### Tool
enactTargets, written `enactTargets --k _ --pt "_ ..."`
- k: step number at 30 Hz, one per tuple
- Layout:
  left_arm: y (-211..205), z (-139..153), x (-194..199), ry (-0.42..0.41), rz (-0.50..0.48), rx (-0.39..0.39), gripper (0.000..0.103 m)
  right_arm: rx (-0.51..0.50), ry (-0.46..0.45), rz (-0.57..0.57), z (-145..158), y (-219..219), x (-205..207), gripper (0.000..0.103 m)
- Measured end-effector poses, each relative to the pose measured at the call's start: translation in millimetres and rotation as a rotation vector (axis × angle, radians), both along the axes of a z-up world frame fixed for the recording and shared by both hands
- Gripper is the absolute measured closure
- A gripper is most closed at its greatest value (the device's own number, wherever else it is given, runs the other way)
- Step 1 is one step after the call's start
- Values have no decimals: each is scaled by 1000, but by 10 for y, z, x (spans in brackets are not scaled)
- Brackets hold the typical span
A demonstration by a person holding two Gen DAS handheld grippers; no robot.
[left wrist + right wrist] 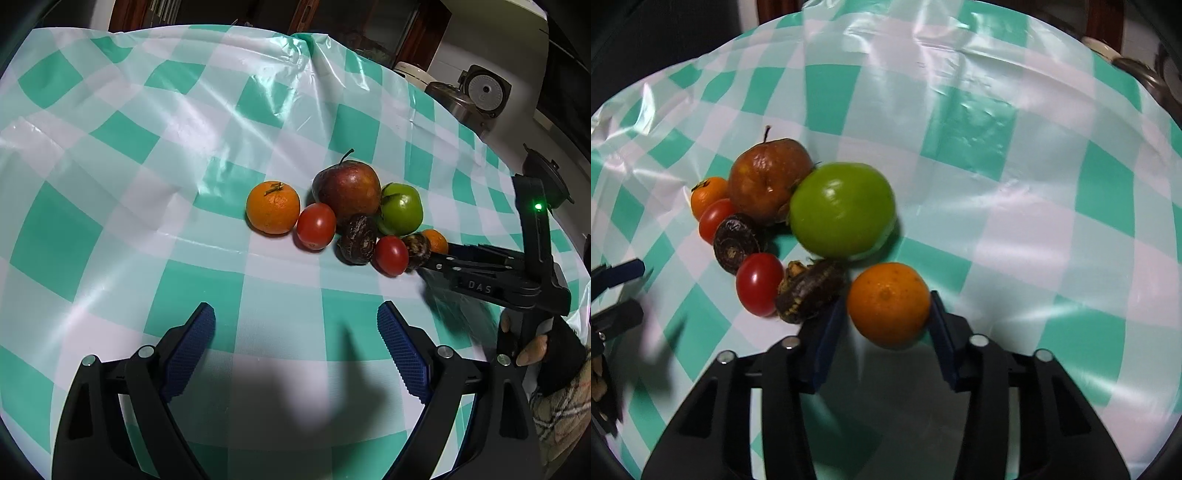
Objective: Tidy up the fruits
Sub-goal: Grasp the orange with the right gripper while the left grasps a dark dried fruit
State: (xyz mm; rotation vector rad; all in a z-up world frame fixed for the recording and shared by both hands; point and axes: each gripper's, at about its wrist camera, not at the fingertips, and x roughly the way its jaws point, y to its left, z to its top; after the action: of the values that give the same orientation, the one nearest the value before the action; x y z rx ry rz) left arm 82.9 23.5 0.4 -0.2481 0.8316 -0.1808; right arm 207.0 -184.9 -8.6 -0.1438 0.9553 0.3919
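Mandarin (888,303) between right tongs (886,325); dark corm (809,291) touching left pad.

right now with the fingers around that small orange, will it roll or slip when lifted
The small orange is round, so it would probably roll if it slipped free. The right gripper has ribbed blue fingers on both its sides, so slipping seems unlikely. It looks firm. The dark fruit sits close and may get nudged.
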Motion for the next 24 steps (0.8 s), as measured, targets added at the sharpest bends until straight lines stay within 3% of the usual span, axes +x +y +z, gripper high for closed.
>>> enactTargets --k 3,9,12,14,19,20,22,24 --pt "11 -4 10 3 -2 -5 16 51 15 -4 -4 -65 -166 61" --pt "-33 -3 2 5 -29 9 16 94 -3 53 45 -79 -884 62" --pt "-116 29 -7 5 -52 33 16 95 -16 7 99 -212 -1231 62" --pt "-215 38 0 29 -86 7 17 75 -43 -39 128 -360 -1416 62" --pt "-906 77 48 62 -213 9 18 69 -107 -204 144 -822 -1709 61" --pt "-1039 67 77 68 -228 18 20 96 -102 -228 141 -925 -1729 61" --pt "-1314 28 177 80 -246 46 37 159 -111 -269 172 -1074 -1728 61" --pt "-1480 -38 308 110 -232 70 45 199 -100 -290 155 -1174 -1698 61"
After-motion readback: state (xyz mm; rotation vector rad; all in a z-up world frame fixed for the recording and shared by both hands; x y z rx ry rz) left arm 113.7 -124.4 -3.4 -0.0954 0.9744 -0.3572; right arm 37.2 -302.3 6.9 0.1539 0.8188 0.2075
